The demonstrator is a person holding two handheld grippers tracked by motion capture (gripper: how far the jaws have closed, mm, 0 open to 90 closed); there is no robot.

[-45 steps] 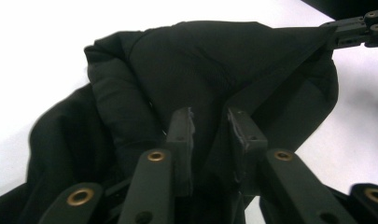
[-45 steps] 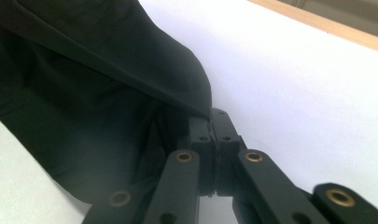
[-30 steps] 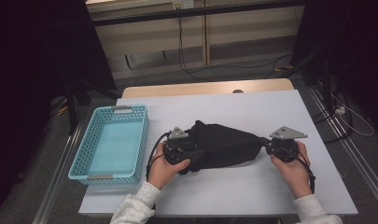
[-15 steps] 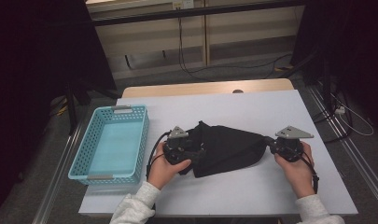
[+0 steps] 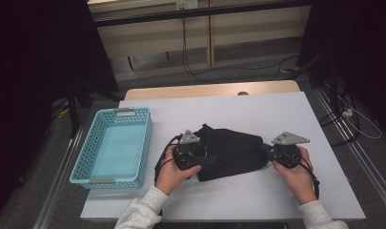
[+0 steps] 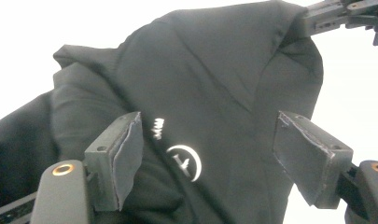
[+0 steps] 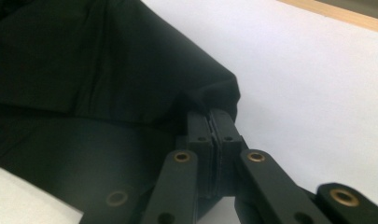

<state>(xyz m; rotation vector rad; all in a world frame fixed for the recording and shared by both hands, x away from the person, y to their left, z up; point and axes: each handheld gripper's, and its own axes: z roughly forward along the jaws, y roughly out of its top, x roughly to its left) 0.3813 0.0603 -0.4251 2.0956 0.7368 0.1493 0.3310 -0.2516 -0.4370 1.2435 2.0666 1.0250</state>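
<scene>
Left claw (image 6: pixel 205 154): spread wide, having just been opening, black garment (image 6: pixel 200 93) lying between the pads yet unpressed. Right claw (image 7: pixel 209 128): clamped tight on a corner of that cloth. Garment: bunched mid-counter (image 5: pixel 286 114), stretched between both hands, well apart from the empty blue basket (image 5: pixel 112 148). Likely trouble: with one end freed, any pull from the right dragging the heap sideways, undoing the fold.

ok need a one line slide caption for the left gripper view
Left gripper open over a black garment, its far corner pinched by the right gripper.
</scene>
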